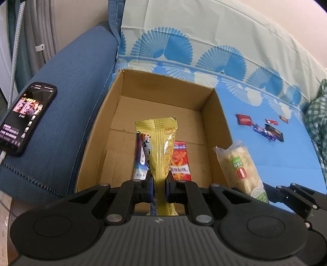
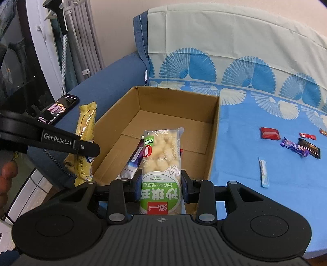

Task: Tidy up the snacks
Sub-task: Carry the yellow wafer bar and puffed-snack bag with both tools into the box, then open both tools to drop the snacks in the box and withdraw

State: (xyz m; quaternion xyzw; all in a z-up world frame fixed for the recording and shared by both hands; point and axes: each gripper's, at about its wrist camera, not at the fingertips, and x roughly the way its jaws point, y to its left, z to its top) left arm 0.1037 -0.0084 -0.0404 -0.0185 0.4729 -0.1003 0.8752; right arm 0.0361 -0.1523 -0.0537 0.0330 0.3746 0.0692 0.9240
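Left tool (image 1: 159, 189) is clamped on the yellow snack pack (image 1: 163, 151), low-center over the cardboard box (image 1: 216, 114). Right tool (image 2: 161, 185) pinches the green-label pastry pack (image 2: 161, 163). Both look light and crushable, so I'd grip mid-wrapper, gently.

I see a blue sofa armrest (image 1: 67, 106) on the left with a lit phone (image 1: 24, 116) on it, a blue fan-print sheet (image 1: 265, 155) over the seat, grey curtains (image 1: 43, 26) behind, and a pale wall (image 2: 265, 12).
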